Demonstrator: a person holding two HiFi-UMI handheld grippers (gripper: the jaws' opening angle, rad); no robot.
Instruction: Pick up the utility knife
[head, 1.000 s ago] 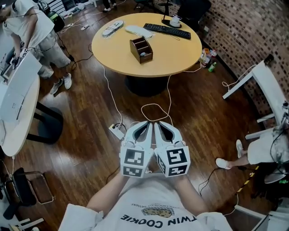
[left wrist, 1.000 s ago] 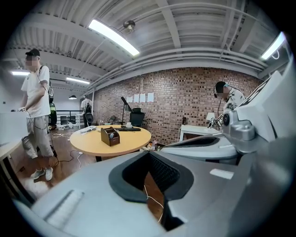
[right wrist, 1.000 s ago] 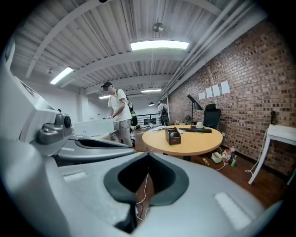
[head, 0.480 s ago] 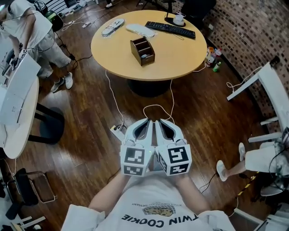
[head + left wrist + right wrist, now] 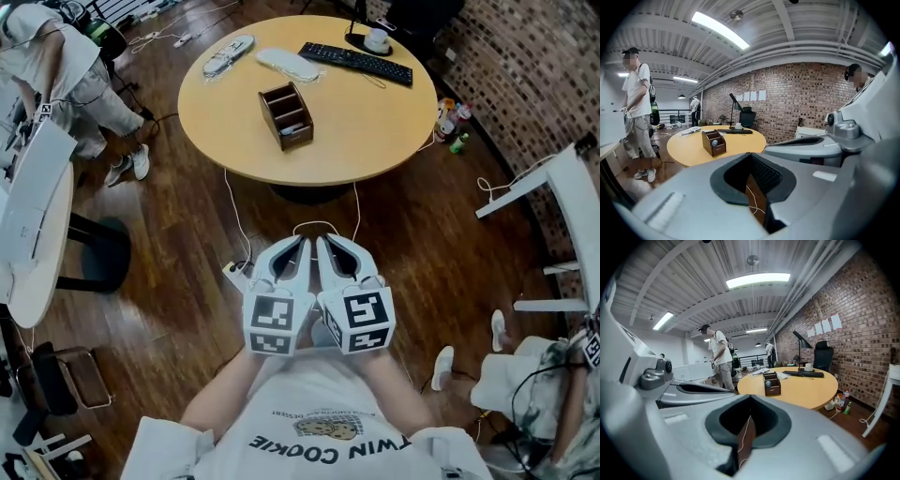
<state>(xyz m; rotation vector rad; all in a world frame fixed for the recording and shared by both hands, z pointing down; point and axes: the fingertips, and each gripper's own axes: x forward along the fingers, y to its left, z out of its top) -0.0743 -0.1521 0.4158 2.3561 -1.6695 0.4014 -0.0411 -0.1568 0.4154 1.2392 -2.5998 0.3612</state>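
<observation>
I cannot make out a utility knife in any view. A brown wooden organizer (image 5: 287, 115) stands on the round yellow table (image 5: 356, 131), with a small round thing in one compartment. It also shows in the left gripper view (image 5: 714, 142) and the right gripper view (image 5: 772, 383). My left gripper (image 5: 302, 244) and right gripper (image 5: 322, 242) are held side by side over the wooden floor, short of the table's near edge, pointing at it. Both are shut with nothing between the jaws (image 5: 751, 158) (image 5: 750, 400).
On the table's far side lie a black keyboard (image 5: 355, 62), a white cup (image 5: 379, 40) and two long white items (image 5: 230, 54) (image 5: 289, 64). Cables and a power strip (image 5: 236, 275) lie on the floor ahead. A person (image 5: 56, 66) stands by a white desk (image 5: 33, 216) at the left.
The table has come nearer and lower in the head view as both grippers moved together toward it. Both stay shut and side by side.
</observation>
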